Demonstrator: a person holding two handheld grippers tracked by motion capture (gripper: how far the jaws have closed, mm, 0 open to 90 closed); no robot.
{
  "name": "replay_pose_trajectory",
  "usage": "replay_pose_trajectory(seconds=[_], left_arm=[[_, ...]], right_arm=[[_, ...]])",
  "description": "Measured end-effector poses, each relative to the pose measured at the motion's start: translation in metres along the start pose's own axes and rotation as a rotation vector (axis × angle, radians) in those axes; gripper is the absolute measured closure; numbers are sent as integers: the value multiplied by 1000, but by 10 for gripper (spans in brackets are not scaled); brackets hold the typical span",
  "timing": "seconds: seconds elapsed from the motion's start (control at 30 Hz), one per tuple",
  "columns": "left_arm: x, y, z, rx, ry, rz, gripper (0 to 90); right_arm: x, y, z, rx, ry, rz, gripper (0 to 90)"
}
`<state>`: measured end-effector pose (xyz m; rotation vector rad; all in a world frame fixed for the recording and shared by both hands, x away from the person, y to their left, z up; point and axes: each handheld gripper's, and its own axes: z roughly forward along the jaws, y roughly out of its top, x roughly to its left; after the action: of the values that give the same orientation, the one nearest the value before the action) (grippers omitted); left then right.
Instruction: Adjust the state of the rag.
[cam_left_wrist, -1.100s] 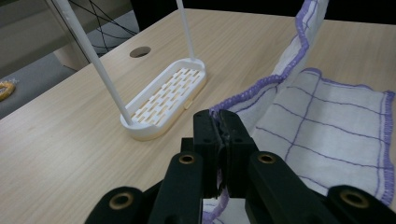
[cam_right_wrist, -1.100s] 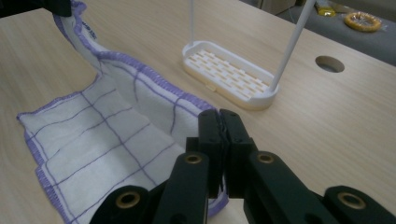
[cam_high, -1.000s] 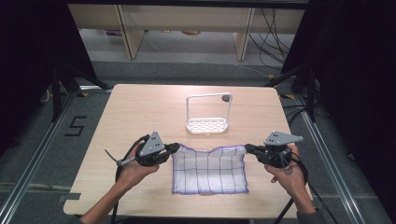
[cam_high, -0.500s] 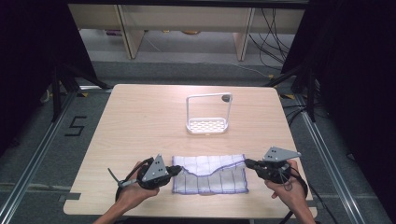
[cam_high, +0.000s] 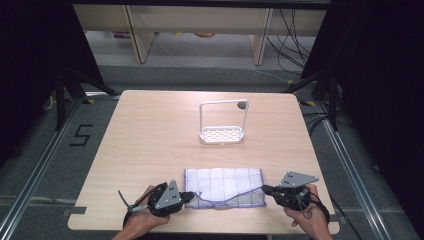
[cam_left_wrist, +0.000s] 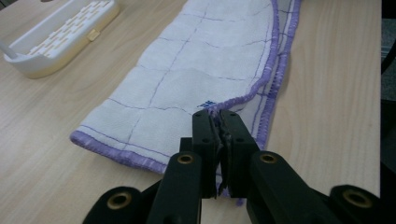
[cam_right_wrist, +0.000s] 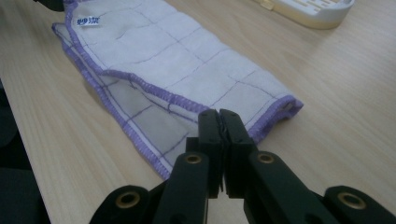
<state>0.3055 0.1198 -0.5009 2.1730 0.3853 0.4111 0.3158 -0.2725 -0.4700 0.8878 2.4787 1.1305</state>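
A white cloth (cam_high: 222, 182) with purple grid lines and purple hems lies folded in a band near the table's front edge. Its top layer's hem curves across the lower layer (cam_left_wrist: 196, 60) (cam_right_wrist: 154, 51). My left gripper (cam_high: 192, 196) (cam_left_wrist: 215, 116) is shut on the top layer's left corner. My right gripper (cam_high: 265, 190) (cam_right_wrist: 219, 116) is shut on the right corner. Both jaw pairs are pressed together with cloth edge between them, low over the wood.
A white plastic rack (cam_high: 222, 134) with a perforated base and a tall wire-like frame stands at the table's middle, beyond the cloth (cam_left_wrist: 60, 35) (cam_right_wrist: 313, 9). The table's front edge (cam_high: 200, 231) lies just under both hands.
Both grippers have drawn back toward the person with the cloth's far corners, folding the far half over the near half. The cloth now lies about half as deep.
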Motion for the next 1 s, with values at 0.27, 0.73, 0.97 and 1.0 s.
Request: replay_pose_trajectory(seconds=[0.27, 0.73, 0.97, 1.0], left_arm=[[-8, -11, 2, 43, -3, 27, 850], [-8, -8, -8, -22, -47, -136, 548], [20, 14, -20, -103, -16, -194, 478], [25, 15, -20, -102, -10, -203, 473]], right_arm=[[5, -9, -3, 29, 12, -13, 889], [6, -14, -9, 49, 1, 81, 687], [1, -3, -11, 16, -57, 112, 605], [1, -2, -9, 26, -66, 111, 600]])
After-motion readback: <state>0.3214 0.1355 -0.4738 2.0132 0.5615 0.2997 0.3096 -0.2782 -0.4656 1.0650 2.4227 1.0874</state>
